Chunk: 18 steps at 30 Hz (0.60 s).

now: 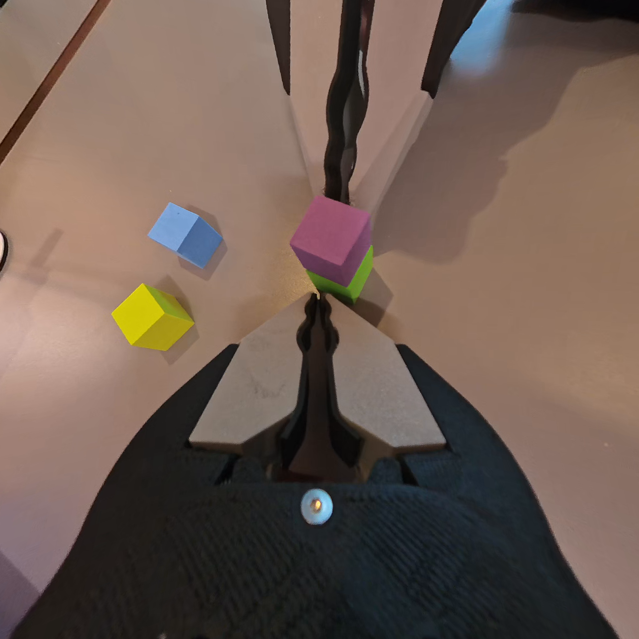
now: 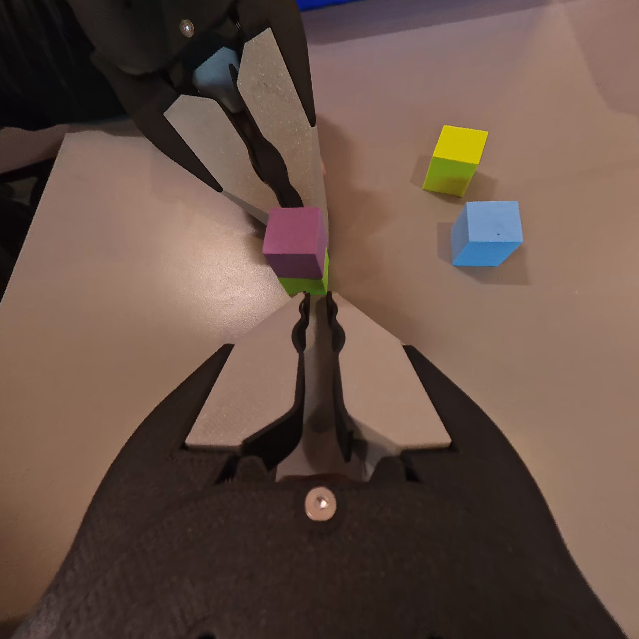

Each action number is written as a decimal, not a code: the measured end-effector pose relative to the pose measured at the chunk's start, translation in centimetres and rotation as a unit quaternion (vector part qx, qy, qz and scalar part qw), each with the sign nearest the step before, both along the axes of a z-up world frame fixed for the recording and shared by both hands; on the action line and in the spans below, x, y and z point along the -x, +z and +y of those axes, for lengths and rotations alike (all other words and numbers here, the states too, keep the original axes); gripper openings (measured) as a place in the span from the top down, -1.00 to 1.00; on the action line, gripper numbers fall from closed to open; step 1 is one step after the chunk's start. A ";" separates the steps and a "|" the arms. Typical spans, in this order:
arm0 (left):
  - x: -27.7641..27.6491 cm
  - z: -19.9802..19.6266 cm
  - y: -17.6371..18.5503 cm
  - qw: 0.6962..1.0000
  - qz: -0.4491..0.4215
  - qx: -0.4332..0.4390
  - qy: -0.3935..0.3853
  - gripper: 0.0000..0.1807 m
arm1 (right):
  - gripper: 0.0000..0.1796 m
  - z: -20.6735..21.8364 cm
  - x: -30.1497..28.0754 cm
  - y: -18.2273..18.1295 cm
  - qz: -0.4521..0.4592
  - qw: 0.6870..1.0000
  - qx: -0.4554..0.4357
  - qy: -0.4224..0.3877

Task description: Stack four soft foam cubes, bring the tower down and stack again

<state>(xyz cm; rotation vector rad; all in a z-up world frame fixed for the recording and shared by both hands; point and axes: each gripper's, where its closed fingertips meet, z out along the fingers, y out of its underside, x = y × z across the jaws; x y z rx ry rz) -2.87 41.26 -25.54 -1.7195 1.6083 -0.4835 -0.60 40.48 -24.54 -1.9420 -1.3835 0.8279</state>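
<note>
Resting on the green cube point(image 1: 359, 276), the purple cube point(image 1: 330, 237) sits between the pressed-together left tool point(image 1: 316, 299) and slightly spread right tool point(image 2: 317, 294), yellow cube point(image 1: 150, 316) and blue cube point(image 1: 185, 235) well apart on the desk point(image 1: 518, 311).

Purple cube point(image 1: 331, 238) sits on green cube point(image 1: 358, 281), two high, twisted slightly out of line so green shows along one side and at the lower edge. Both upright on the counter point(image 1: 518, 311). Blue cube point(image 1: 185, 235) lies alone at 9 o'clock of the stack, well apart. Yellow cube point(image 1: 152, 317) lies alone at 8 o'clock, near the blue, not touching it. All four plain, matte, sharp-edged.
</note>
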 end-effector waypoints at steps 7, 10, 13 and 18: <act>0.0 -0.1 0.0 1.000 0.002 -0.004 -0.001 1.00 | 0.96 0.2 0.2 -0.4 -0.013 1.000 -0.005 0.000; 0.0 0.0 0.0 1.000 0.002 -0.005 0.000 1.00 | 0.96 0.4 0.3 -0.5 -0.017 1.000 -0.008 -0.007; 0.0 0.0 0.0 1.000 0.002 -0.006 0.000 1.00 | 0.96 0.6 0.2 -0.5 -0.015 1.000 -0.008 -0.011; 0.0 0.0 0.0 1.000 0.002 -0.006 0.001 1.00 | 0.94 0.8 0.3 -0.4 -0.013 1.000 -0.008 -0.019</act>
